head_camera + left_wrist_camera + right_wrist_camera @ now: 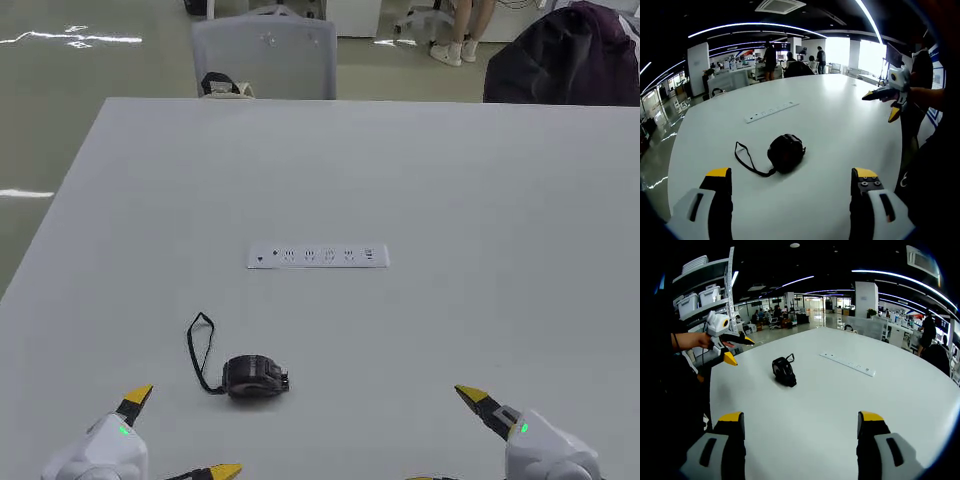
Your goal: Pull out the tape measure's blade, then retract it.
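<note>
well, in the head view one tape measure (255, 377) lies on the white surface (450, 180), toward the near edge and left of centre, blade fully inside the case. its one wrist strap (200, 345) loops away to the left, and the case's long axis runs roughly left to right, with a small nub on the right end that is probably the blade hook. the left hand-held gripper (180, 432) sits just beside and below it, jaws spread and pinching nothing; the right hand-held gripper (445, 437) is well apart to the right, also spread and empty. so the left one is clearly nearer, and the tape measure lies ahead of it and a little to its right. one power strip (317, 257) lies farther back, and one chair (265, 55) stands at the far edge. in the left gripper view the case sits almost centred between the wide yellow-tipped jaws, a short way ahead, strap trailing left, with the other hand-held gripper held up at the right. in the right gripper view the case lies farther off and left of centre, outside the line of the open jaws. count: two hand-held grippers, neither touching anything.
</note>
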Tool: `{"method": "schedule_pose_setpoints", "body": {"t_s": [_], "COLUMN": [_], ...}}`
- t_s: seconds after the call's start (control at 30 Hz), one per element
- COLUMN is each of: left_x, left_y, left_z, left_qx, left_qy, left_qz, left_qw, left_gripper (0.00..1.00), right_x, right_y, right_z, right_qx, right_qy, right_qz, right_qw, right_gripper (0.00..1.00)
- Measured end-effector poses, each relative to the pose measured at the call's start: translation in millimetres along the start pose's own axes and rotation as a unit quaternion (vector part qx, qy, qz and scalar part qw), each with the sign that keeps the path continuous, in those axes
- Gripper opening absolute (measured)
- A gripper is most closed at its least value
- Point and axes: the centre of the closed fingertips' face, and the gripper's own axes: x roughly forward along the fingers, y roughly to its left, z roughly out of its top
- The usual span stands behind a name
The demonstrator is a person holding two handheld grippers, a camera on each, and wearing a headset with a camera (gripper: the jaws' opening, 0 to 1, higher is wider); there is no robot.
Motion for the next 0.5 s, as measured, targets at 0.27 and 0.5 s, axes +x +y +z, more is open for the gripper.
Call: {"method": "schedule_pose_setpoints", "body": {"t_s": [0.27, 0.5], "left_x": [14.7, 30.7], "left_y": [-7.0, -6.3], "left_z": [5.5, 6.8], "left_qx": [0.035, 0.058], "left_qy": [0.006, 0.011], "left_qz": [-0.032, -0.057], "left_qw": [0.9989, 0.9966], "left_gripper": [0.9, 0.82], "right_x": [11.4, 23.4], "right_y": [-2.7, -7.8], "right_z": [2.8, 1.0], "right_qx": [-0.023, -0.041], "right_qy": [0.0, 0.007], "right_qz": [0.03, 0.05], "right_qw": [0.9993, 0.9979], "right_gripper": [0.9, 0.87]}}
